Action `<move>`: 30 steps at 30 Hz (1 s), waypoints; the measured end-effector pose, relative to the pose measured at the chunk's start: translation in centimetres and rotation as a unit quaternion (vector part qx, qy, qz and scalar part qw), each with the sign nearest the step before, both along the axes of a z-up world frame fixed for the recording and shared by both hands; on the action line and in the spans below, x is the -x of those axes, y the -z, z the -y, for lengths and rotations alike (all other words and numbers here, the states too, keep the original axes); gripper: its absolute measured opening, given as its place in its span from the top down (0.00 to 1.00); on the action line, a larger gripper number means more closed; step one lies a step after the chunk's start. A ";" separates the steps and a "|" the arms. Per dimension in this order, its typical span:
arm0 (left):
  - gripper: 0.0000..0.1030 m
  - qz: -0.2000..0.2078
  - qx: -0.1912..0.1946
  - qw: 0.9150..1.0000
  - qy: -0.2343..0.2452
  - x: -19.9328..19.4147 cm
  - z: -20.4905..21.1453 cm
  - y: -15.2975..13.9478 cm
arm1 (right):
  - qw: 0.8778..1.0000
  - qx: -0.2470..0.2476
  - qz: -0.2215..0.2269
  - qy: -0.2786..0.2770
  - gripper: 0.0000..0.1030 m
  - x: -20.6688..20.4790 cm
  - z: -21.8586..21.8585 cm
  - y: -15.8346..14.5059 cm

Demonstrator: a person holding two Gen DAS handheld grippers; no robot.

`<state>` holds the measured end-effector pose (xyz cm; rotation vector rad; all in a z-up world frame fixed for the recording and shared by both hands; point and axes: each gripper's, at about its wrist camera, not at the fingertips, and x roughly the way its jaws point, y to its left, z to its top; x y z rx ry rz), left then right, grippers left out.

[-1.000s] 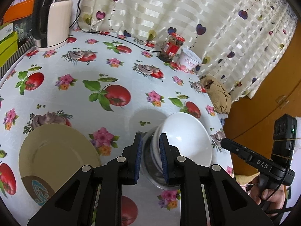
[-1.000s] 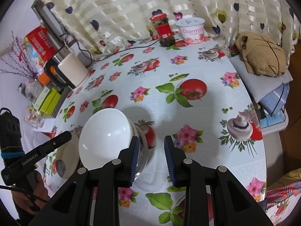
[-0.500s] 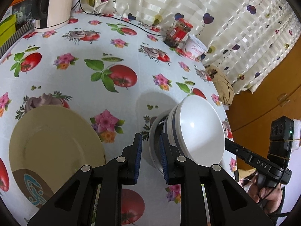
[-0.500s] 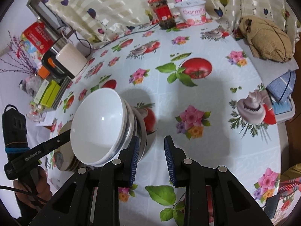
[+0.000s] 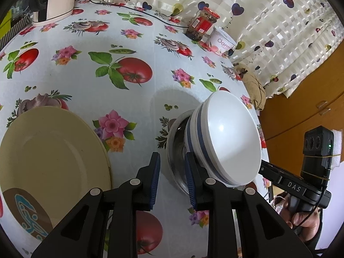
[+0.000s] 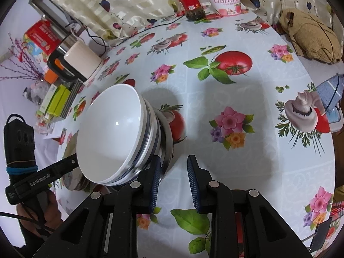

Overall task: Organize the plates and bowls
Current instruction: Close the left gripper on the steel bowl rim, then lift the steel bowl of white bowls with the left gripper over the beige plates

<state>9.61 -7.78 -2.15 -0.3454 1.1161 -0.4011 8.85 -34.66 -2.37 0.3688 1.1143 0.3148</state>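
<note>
Tomato-print tablecloth (image 5: 133, 43) w/ heart curtain (image 5: 268, 17) behind, stacked bowls (image 5: 228, 137), both jaws released, nothing gripped.

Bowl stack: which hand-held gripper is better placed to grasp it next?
Left. The left hand-held gripper straddles the steel bowl rim; the right hand-held gripper stands open beside the bowl stack, over tablecloth.
</note>
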 end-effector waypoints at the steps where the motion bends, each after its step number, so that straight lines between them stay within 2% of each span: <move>1: 0.76 -0.002 0.001 1.000 0.000 0.0 0.0 0.1 | 1.000 -0.001 -0.002 -0.001 0.76 0.0 -0.1 0.1; 11: 0.77 -0.013 0.004 1.000 0.004 -0.3 0.2 1.2 | 1.000 -0.014 0.000 -0.007 0.84 -0.1 -0.3 0.4; 17: 0.83 -0.020 0.015 1.000 0.014 -0.4 0.5 2.0 | 1.000 -0.021 0.001 -0.010 0.87 -0.2 -0.4 0.5; 19: 0.86 -0.018 0.019 1.000 0.016 -0.4 0.6 2.0 | 1.000 -0.023 0.000 -0.011 0.87 -0.3 -0.5 0.6; 30: 0.87 0.004 -0.002 1.000 0.020 -0.4 0.9 1.7 | 1.000 -0.022 0.008 -0.012 0.87 -0.3 -0.7 0.7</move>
